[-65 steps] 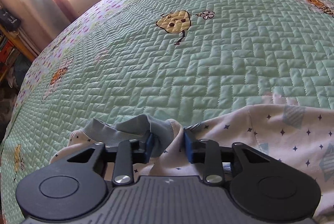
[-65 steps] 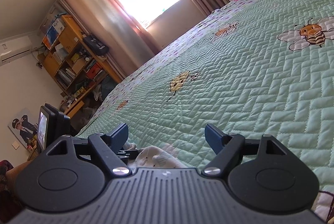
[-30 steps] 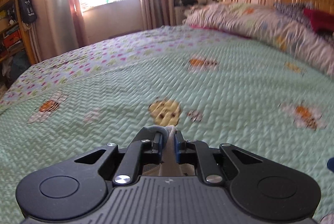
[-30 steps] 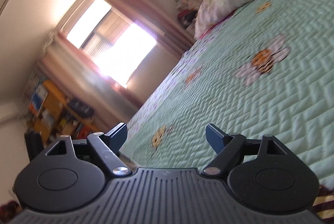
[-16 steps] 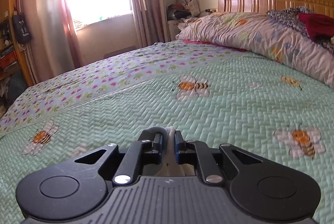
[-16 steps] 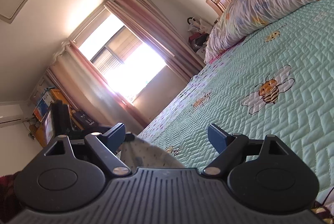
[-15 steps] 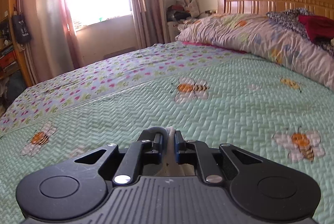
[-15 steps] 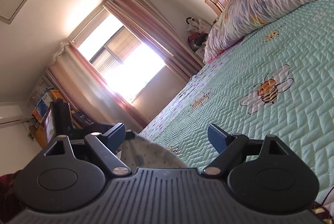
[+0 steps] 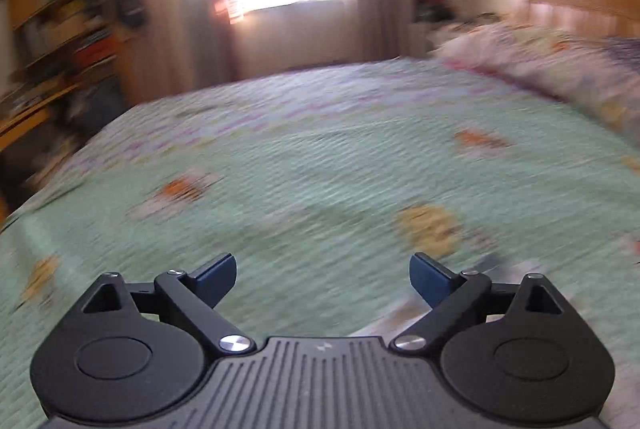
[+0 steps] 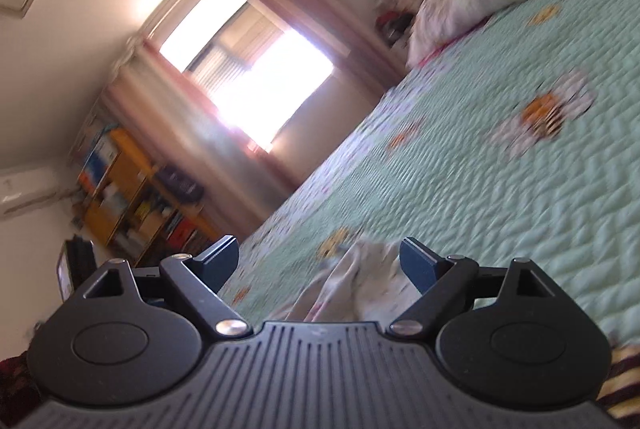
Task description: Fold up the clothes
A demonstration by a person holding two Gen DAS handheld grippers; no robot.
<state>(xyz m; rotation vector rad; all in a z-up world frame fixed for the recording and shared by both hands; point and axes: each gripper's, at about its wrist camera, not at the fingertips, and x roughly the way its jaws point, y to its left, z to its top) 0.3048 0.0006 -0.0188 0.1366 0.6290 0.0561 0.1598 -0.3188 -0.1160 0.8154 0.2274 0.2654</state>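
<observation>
Pale printed garment [image 10: 360,281] lies crumpled on green quilted bed [image 10: 520,209], directly ahead of right gripper [image 10: 318,261], between its jaws; both jaws wide open, empty; left gripper [image 9: 322,277] farther, garment edge at its lower right.

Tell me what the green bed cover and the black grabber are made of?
The green bed cover looks like soft quilted cloth: stitched ridges puff its matte surface, with printed bees. The right gripper seems hard black plastic with a dull ribbed body, shiny metal pins and blue pads; the blue material is unclear. The crumpled garment looks like thin pale fabric, though blurred.
</observation>
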